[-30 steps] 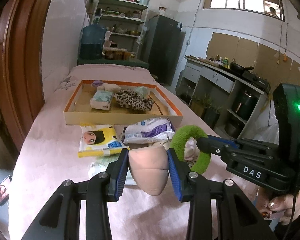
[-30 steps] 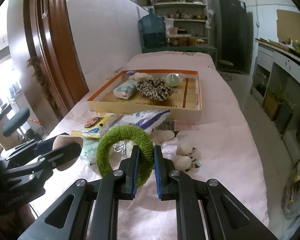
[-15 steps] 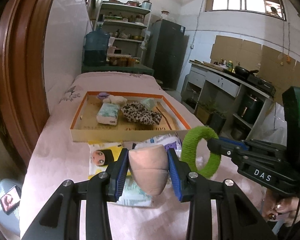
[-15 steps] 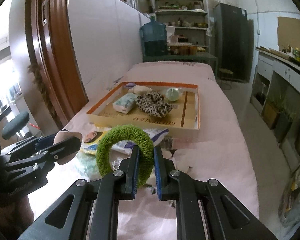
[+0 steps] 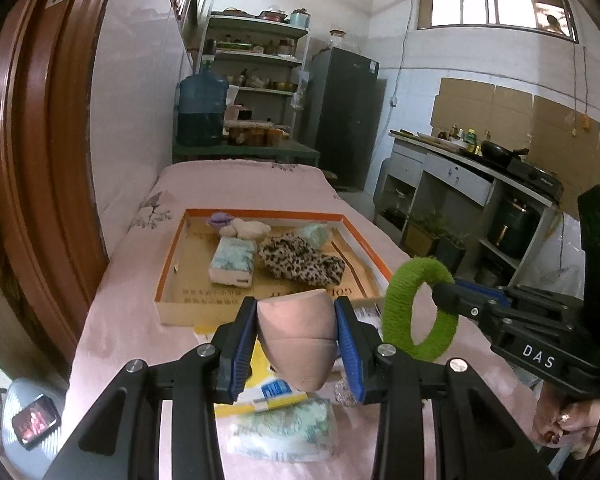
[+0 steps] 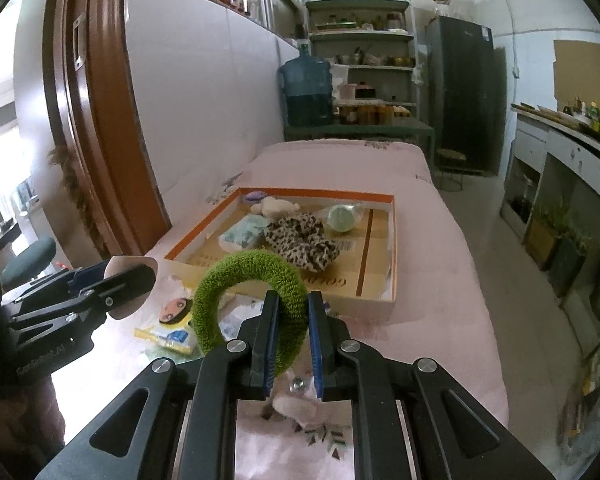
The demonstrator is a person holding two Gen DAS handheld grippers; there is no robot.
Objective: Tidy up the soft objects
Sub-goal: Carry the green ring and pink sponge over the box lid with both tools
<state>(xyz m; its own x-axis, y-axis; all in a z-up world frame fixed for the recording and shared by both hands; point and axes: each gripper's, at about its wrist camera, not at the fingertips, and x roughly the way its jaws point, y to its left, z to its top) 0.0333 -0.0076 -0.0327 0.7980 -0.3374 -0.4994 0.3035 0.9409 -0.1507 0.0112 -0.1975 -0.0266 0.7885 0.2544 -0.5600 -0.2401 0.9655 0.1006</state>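
Note:
My left gripper [image 5: 297, 344] is shut on a beige makeup sponge [image 5: 298, 332], held above the table short of the orange-rimmed cardboard tray [image 5: 168, 264]. My right gripper [image 6: 293, 332] is shut on a green fuzzy ring [image 6: 236, 276], also raised before the tray [image 6: 392, 248]. The ring [image 5: 418, 312] shows to the right in the left wrist view; the sponge [image 6: 130, 284] shows at left in the right wrist view. In the tray lie a leopard scrunchie [image 5: 300, 260], a tissue pack [image 5: 233, 266], a cream plush [image 5: 246, 230] and a pale green ball [image 6: 341, 218].
On the pink tablecloth [image 5: 120, 320] below the grippers lie a yellow cartoon packet [image 6: 172, 320] and a clear wipes pack [image 5: 284, 428]. A brown door frame [image 5: 32, 160] stands left. A kitchen counter [image 5: 480, 176] and floor drop lie right of the table.
Both grippers have risen and moved toward the tray with their objects held. The loose packets have dropped lower in both views.

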